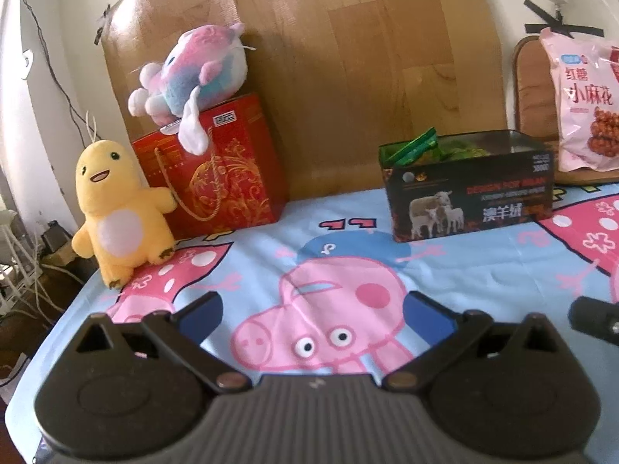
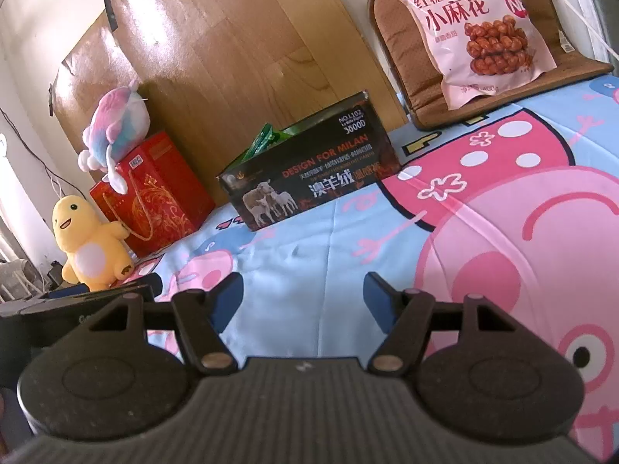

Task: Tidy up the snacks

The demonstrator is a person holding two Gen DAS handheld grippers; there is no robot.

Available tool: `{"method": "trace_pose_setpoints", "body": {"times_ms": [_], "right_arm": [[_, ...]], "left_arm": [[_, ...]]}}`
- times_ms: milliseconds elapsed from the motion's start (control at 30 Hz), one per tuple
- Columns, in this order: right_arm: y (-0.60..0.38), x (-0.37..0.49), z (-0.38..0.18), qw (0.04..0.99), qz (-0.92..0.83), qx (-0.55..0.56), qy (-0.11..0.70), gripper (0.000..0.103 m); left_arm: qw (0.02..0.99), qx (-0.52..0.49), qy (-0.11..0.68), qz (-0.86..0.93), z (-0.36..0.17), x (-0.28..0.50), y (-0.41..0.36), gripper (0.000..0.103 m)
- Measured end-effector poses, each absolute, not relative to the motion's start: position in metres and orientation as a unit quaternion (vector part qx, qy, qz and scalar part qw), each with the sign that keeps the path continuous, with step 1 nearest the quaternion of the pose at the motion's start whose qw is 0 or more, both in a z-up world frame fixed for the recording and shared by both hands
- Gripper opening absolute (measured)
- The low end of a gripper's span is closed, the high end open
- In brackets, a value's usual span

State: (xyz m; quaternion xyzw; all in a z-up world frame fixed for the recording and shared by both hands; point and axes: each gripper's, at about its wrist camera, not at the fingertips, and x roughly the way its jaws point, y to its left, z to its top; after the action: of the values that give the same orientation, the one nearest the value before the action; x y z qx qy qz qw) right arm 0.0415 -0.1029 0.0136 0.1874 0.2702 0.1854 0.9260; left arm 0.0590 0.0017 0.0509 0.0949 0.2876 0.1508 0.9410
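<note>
A black box with sheep pictures (image 1: 470, 201) stands open-topped at the back of the table, with green snack packets (image 1: 419, 145) sticking out. It shows in the right wrist view too (image 2: 309, 181), packets (image 2: 263, 141) at its left end. A pink snack bag (image 1: 588, 104) leans on a brown cushion at the back right; it also shows in the right wrist view (image 2: 479, 31). My left gripper (image 1: 315, 311) is open and empty, low over the cartoon-pig cloth. My right gripper (image 2: 303, 295) is open and empty, in front of the box.
A red gift bag (image 1: 216, 170) with a pink-blue plush (image 1: 193, 73) on top stands at the back left, a yellow plush (image 1: 116, 208) beside it near the table's left edge. A wood-pattern board (image 1: 329, 58) leans on the wall. A brown cushion (image 2: 406, 50) sits behind right.
</note>
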Motion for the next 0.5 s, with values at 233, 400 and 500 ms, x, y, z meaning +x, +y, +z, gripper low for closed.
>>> {"method": "trace_pose_setpoints", "body": {"times_ms": [233, 400, 500], "right_arm": [[-0.1025, 0.039, 0.0154, 0.927, 0.185, 0.186, 0.267, 0.071], [-0.1015, 0.0371, 0.0162, 0.929, 0.185, 0.185, 0.262, 0.071], [-0.102, 0.0362, 0.0166, 0.929, 0.184, 0.185, 0.261, 0.072]], "left_arm": [[0.936, 0.104, 0.294, 0.163, 0.0476, 0.0563, 0.0016, 0.103], [0.931, 0.088, 0.32, 0.151, 0.0442, 0.057, 0.0031, 0.103], [0.93, 0.083, 0.329, 0.144, 0.0424, 0.0571, 0.0029, 0.103]]}}
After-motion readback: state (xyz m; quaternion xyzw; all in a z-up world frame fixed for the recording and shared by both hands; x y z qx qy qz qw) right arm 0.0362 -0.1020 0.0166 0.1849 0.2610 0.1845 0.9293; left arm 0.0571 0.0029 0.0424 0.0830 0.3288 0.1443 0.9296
